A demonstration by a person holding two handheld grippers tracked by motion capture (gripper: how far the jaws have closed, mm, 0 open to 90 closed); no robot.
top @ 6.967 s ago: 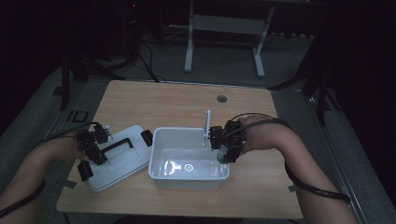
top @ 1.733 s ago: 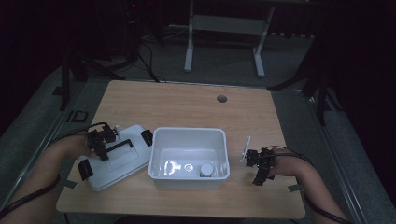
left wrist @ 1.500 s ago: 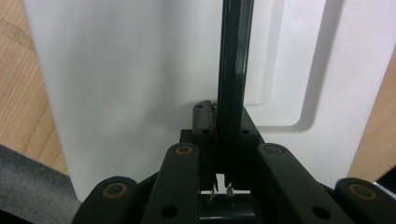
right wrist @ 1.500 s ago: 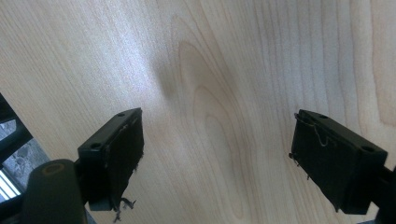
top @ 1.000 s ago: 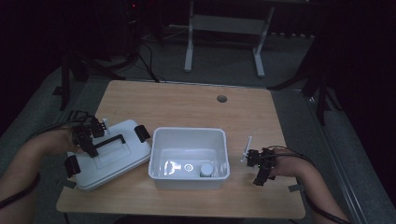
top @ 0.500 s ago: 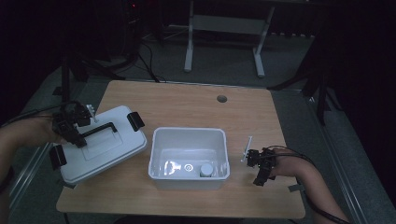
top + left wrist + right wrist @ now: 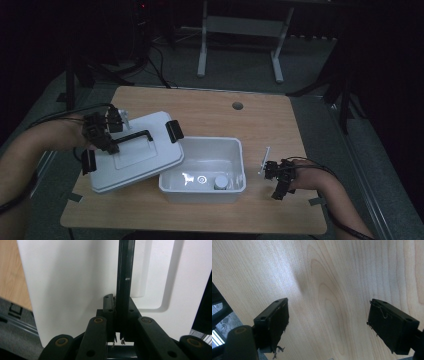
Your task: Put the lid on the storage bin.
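At the left side of the wooden table (image 7: pixel 210 107) the left gripper (image 7: pixel 102 132) is clenched on the black handle (image 7: pixel 131 136) of the white lid (image 7: pixel 135 160). In the left gripper view the handle (image 7: pixel 124 277) runs straight up out of the pinched jaws, with the lid's (image 7: pixel 75 285) pale top surface behind it. The lid hangs tilted above the tabletop – its right edge overlaps the left rim of the white bin (image 7: pixel 202 175), though I cannot tell whether the two touch. Black latches sit at the lid's two ends.

The bin stands open at the table's middle, near the front edge. Small items lie on its floor – one is a round white piece; the others are too dim to name.

To the right, well apart from the bin, the right gripper (image 7: pixel 280 175) rests low over the table. In the right gripper view its jaws stand wide and released, with bare wood (image 7: pixel 332 290) between them.
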